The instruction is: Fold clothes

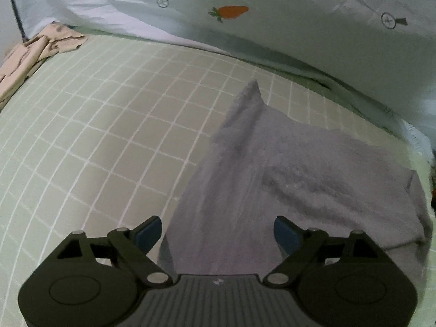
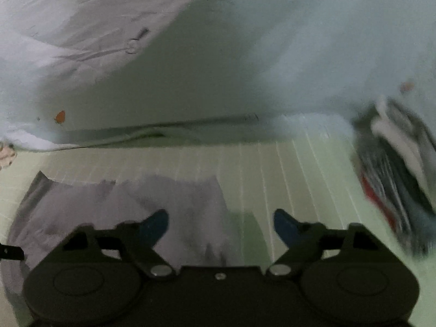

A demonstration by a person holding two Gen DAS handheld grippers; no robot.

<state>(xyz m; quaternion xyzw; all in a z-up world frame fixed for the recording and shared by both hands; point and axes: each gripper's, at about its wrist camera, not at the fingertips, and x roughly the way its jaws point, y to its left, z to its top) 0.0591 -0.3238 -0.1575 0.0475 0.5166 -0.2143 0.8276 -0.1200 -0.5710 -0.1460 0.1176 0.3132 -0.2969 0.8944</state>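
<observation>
Green grid-patterned bedsheet (image 1: 95, 125) is covering the work surface; the left gripper (image 1: 218, 231) is hovering with jaws spread apart over the near edge of a grey garment (image 1: 286, 169), gripping nothing; the right gripper (image 2: 220, 224) is likewise standing apart and empty above the garment's right edge; a beige cloth (image 1: 35, 51) is lying far left; a carrot-print duvet (image 1: 231, 12) is bordering the far side; a blurred striped clothes pile (image 2: 395, 177) is sitting right.

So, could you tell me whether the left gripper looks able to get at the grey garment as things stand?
Probably yes: the left gripper is open, the grey garment lies directly ahead on the checked sheet, nothing between.
</observation>
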